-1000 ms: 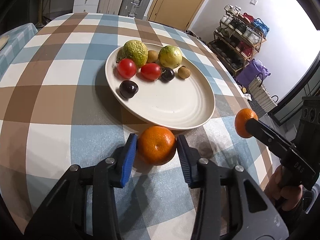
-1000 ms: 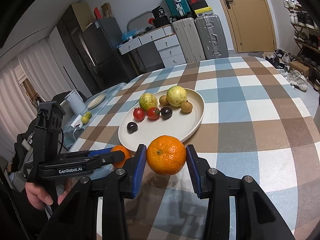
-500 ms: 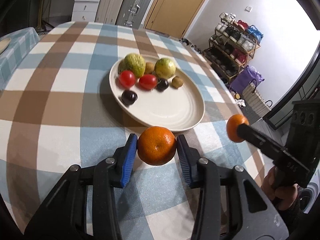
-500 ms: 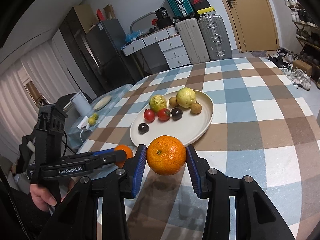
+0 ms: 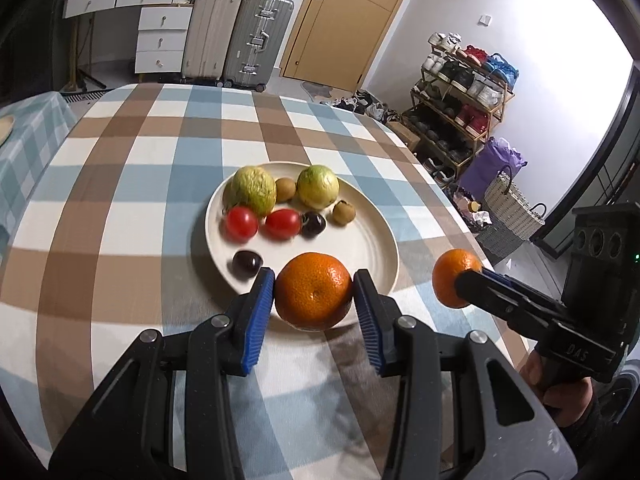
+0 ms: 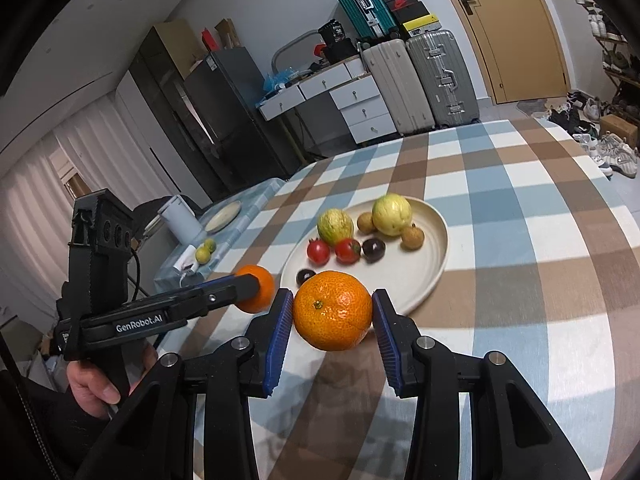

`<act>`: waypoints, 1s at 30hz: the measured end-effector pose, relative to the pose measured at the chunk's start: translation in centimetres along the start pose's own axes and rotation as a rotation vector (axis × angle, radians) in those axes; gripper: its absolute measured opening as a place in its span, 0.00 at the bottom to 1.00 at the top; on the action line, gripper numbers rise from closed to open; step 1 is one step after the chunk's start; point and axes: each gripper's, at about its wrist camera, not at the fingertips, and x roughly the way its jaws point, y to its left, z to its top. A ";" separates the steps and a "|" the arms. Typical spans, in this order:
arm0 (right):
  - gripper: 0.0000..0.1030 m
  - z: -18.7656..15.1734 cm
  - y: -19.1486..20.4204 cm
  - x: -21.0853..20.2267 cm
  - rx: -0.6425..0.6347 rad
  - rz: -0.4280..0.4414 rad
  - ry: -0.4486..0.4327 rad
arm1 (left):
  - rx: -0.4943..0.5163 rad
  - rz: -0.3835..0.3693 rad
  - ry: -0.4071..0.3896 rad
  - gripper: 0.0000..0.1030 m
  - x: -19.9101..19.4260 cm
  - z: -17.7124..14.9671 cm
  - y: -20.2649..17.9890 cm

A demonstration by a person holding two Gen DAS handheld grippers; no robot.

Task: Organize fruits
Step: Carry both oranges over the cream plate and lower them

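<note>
My left gripper (image 5: pixel 314 298) is shut on an orange (image 5: pixel 313 295) and holds it in the air over the near rim of the cream plate (image 5: pixel 372 240). My right gripper (image 6: pixel 332 312) is shut on a second orange (image 6: pixel 333 309), also held above the table near the plate (image 6: pixel 420 276). That orange shows at the right in the left wrist view (image 5: pixel 454 282); the left one shows in the right wrist view (image 6: pixel 258 288). The plate holds two green guavas (image 5: pixel 254 194), two red tomatoes (image 5: pixel 282 223), dark plums (image 5: pixel 246 264) and small brown fruits (image 5: pixel 344 212).
The table has a blue, brown and white checked cloth (image 5: pixel 132 184). Its right edge (image 5: pixel 460 216) drops toward a shoe rack and bags. A lower side table (image 6: pixel 224 216) with a plate, a white jug and small fruits stands to the left. Suitcases and drawers stand behind.
Both grippers have lifted their oranges higher off the table and moved them toward the plate. The left orange now hangs over the plate's near rim.
</note>
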 end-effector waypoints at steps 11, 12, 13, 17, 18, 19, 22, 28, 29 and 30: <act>0.40 2.7 -2.3 3.9 0.021 0.018 0.031 | -0.001 -0.010 0.065 0.37 5.0 2.2 -0.3; 0.40 2.9 -2.6 4.3 0.023 0.018 0.037 | -0.002 -0.012 0.070 0.37 5.6 2.4 -0.3; 0.40 3.1 -2.8 4.8 0.025 0.018 0.044 | -0.002 -0.015 0.079 0.37 6.1 2.6 -0.3; 0.40 3.7 -3.8 6.7 0.027 0.014 0.074 | -0.011 -0.019 0.105 0.37 8.1 3.0 0.1; 0.40 3.8 -3.9 7.1 0.026 0.010 0.078 | -0.012 -0.020 0.109 0.37 8.5 3.0 0.2; 0.40 3.9 -4.1 7.5 0.025 0.008 0.083 | -0.013 -0.019 0.114 0.37 8.9 3.1 0.3; 0.40 4.4 -4.8 8.7 0.033 0.009 0.095 | -0.018 -0.023 0.131 0.37 10.2 3.3 0.6; 0.40 5.1 -5.3 10.4 0.022 0.005 0.112 | -0.008 -0.030 0.148 0.37 11.4 3.7 0.6; 0.40 5.1 -5.3 10.6 0.016 0.002 0.114 | -0.006 -0.031 0.150 0.37 11.6 3.8 0.6; 0.40 5.2 -5.2 10.8 0.011 -0.003 0.116 | -0.005 -0.031 0.151 0.37 11.7 3.8 0.6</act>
